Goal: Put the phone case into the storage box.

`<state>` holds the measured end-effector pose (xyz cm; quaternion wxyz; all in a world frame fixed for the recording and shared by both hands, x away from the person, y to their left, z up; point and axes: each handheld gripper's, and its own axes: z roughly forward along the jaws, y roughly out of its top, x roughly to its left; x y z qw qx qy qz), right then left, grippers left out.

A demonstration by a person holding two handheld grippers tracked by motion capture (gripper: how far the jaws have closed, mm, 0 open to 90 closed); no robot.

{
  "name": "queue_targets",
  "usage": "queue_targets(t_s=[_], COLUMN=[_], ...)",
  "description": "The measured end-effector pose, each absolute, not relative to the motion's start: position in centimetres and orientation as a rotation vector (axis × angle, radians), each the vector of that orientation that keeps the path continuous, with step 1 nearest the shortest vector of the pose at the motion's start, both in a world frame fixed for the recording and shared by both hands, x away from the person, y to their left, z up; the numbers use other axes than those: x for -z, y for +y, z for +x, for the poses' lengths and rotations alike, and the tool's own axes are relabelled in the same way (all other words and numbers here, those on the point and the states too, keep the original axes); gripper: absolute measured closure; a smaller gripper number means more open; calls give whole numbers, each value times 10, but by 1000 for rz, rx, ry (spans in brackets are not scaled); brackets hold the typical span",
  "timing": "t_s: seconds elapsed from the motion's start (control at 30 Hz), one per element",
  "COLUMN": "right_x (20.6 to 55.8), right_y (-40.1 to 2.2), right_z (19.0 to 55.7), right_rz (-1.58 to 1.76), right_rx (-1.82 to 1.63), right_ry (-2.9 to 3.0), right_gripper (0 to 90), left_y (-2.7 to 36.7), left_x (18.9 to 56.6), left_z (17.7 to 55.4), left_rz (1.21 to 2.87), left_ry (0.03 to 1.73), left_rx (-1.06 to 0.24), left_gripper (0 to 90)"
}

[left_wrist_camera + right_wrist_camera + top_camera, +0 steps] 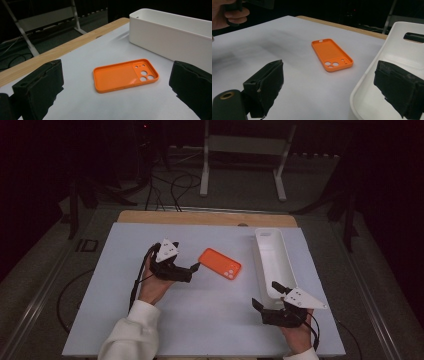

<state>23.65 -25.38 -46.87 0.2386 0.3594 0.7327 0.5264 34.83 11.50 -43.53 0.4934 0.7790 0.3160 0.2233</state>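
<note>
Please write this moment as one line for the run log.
left gripper: open, at flat orange plastic phone case | right gripper: open, at near end of long white plastic bin | case: hollow side up, outside bin

The orange phone case [125,78] looks like smooth plastic or silicone with a soft, slightly satin sheen, while the long white bin [172,35] beside it looks like hard, smooth plastic with a faint gloss. The table [200,320] has a matt, pale sheet on top, with a strip of light wood [200,217] showing along its far edge. The left gripper [192,268] and right gripper [265,296] have black jaws padded with a rough, matt, foam-like material, each carrying a smooth grey plate.
</note>
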Motion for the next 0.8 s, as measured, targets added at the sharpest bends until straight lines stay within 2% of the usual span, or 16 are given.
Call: queue_targets(t_s=[0.5,0.73,0.8], right_x=[470,469,468], right_y=[-253,-253,-253], right_z=[237,237,237], right_rz=[984,983,984], right_rx=[-1439,-1445,-1447], right_ry=[2011,2010,2007], right_gripper=[89,89,89], left_y=[106,100,97], left_x=[450,457,459], left_z=[368,377,379], left_rz=[1903,1906,1903], left_ry=[830,873,886], left_rx=[-520,-533,-538], left_gripper=[51,112,157])
